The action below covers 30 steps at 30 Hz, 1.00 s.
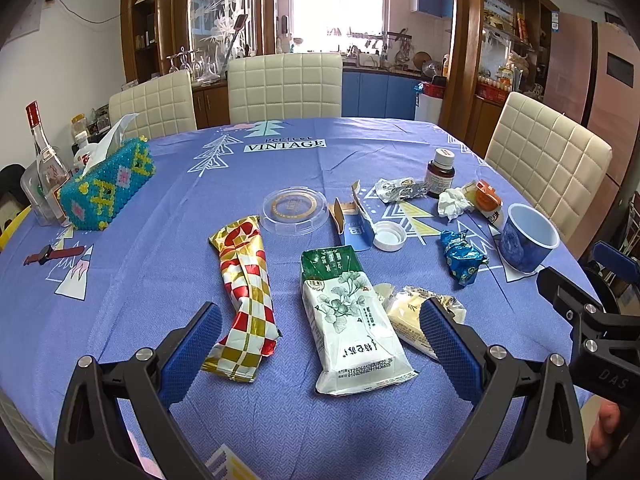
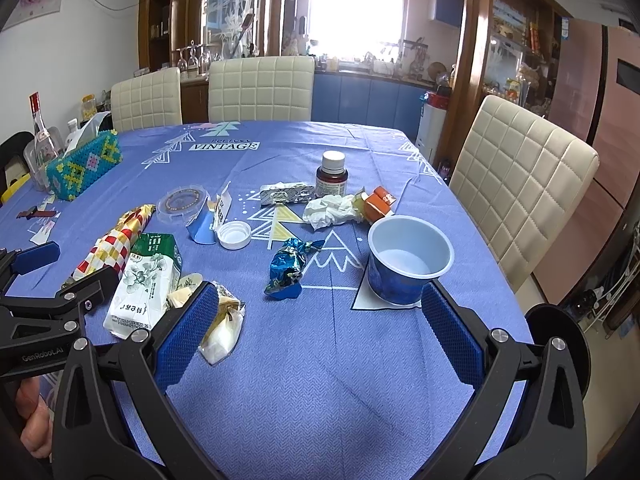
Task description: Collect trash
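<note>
Status: collection not begun, judging by the layout; no bin or bag is in view. Left gripper [image 1: 320,344]: jaws spread wide, holding nothing, low over the near desk [image 1: 120,280]. Right gripper [image 2: 320,316]: likewise spread and empty. Nearest litter: green-and-white packet [image 1: 348,320] lying flat between the left gripper's fingers, pale yellow wrapper [image 1: 412,312] touching its right side, red-and-gold checked wrapper [image 1: 244,292] just to its left. Middle: crumpled blue foil [image 2: 288,268], blue paper cup [image 2: 404,264] upright (apparently empty), white cap [image 2: 235,235], torn blue carton [image 2: 208,216], clear round lid [image 2: 182,202]. Farther: crumpled tissue [image 2: 328,210], orange carton [image 2: 380,202], silver foil pack [image 2: 286,193], brown bottle [image 2: 331,176]. Far left, probably keepers: beaded tissue box [image 1: 108,184], glass bottle [image 1: 46,160]. Every trash item remains on the desk.
</note>
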Each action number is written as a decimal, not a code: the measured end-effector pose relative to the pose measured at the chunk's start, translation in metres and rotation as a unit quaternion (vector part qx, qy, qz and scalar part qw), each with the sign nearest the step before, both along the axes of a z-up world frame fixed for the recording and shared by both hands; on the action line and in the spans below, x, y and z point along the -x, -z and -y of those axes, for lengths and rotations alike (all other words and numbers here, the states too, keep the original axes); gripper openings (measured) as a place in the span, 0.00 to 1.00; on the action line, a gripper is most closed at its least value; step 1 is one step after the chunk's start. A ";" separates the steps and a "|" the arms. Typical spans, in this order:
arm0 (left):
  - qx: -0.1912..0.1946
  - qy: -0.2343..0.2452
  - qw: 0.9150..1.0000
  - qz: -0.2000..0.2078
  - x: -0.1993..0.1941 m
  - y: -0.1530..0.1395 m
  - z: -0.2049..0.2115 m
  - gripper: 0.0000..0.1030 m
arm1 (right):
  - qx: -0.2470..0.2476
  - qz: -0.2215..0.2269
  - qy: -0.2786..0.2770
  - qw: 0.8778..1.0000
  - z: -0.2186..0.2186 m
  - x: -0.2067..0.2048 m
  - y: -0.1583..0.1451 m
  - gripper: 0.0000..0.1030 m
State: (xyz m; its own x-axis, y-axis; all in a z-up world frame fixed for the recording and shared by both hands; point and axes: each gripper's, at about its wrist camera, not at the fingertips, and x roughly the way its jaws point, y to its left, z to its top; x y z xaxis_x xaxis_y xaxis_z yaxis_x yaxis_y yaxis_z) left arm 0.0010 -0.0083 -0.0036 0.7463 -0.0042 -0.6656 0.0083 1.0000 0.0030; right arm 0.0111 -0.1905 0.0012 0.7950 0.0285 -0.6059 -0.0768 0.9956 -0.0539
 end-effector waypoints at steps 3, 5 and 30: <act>0.001 0.000 1.000 0.000 0.000 0.000 -0.002 0.94 | 0.000 -0.001 -0.002 1.000 -0.001 0.002 0.003 0.97; 0.002 0.001 1.000 0.001 0.000 0.001 -0.004 0.94 | 0.000 -0.002 -0.003 1.000 -0.001 0.002 0.003 0.97; 0.003 0.001 1.000 0.001 0.000 0.001 -0.004 0.94 | 0.000 -0.001 -0.002 1.000 -0.001 0.002 0.002 0.97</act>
State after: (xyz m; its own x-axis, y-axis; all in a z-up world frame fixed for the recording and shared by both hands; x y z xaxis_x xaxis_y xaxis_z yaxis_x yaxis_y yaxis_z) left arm 0.0009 -0.0048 -0.0046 0.7481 -0.0094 -0.6635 0.0108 0.9999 -0.0020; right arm 0.0091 -0.1899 -0.0007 0.7935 0.0322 -0.6077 -0.0818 0.9952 -0.0541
